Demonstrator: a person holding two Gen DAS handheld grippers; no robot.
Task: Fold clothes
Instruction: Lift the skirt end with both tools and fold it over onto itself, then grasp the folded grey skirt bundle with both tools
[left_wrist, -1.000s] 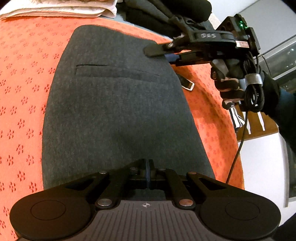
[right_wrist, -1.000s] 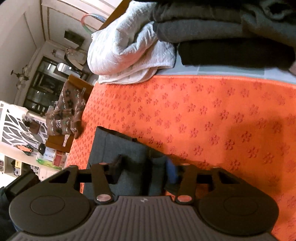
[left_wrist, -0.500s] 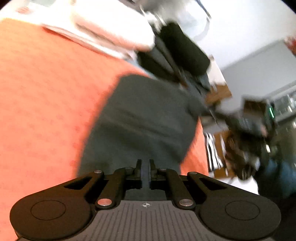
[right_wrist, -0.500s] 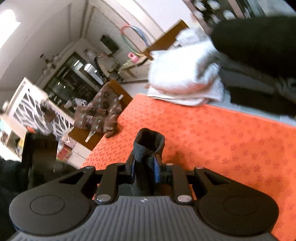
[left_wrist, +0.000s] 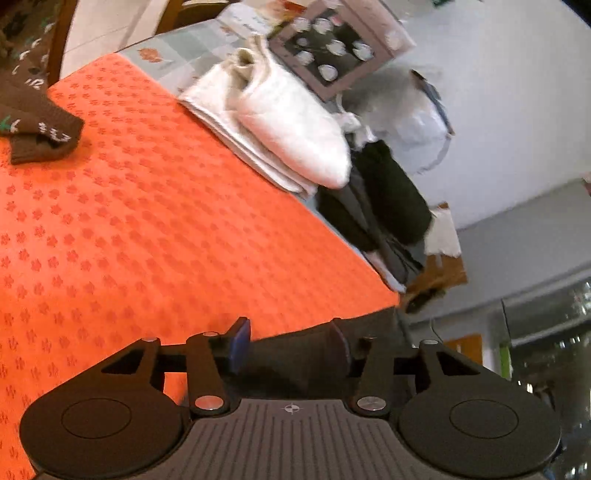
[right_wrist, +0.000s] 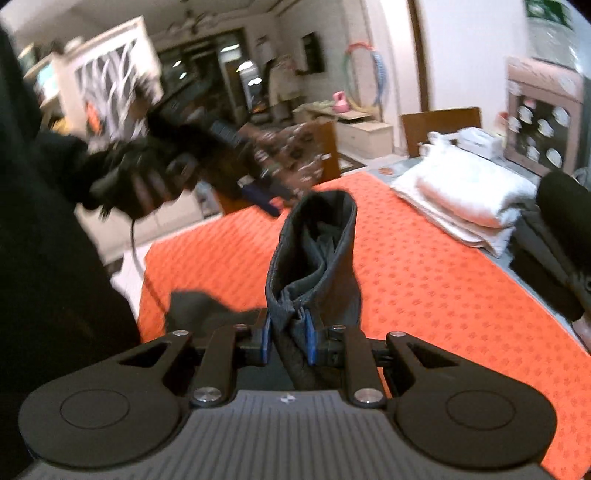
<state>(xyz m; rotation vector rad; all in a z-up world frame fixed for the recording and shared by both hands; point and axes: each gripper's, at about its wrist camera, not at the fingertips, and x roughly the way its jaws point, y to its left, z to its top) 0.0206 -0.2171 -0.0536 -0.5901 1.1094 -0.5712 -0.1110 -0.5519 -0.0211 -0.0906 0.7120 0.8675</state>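
A dark grey garment (right_wrist: 317, 251) hangs bunched and folded over above the orange tablecloth (right_wrist: 424, 280), with my right gripper (right_wrist: 288, 338) shut on its gathered edge. In the right wrist view my left gripper (right_wrist: 258, 188) shows blurred beyond the garment, held by a dark-gloved hand (right_wrist: 140, 173). In the left wrist view my left gripper (left_wrist: 289, 345) has its jaws opening and stands well apart. Part of the grey garment (left_wrist: 291, 369) lies dark behind the gap, and the pads do not press on it.
A folded white stack (left_wrist: 288, 125) sits at the far side of the table (left_wrist: 147, 221), beside a pile of dark clothes (left_wrist: 388, 199). A brown patterned knit (left_wrist: 37, 122) lies at the far left corner. Wooden chairs (right_wrist: 439, 125) stand behind the table.
The right gripper has lifted the grey garment off the table and rolled upright with it. The left gripper has opened, let go of the fabric and risen.
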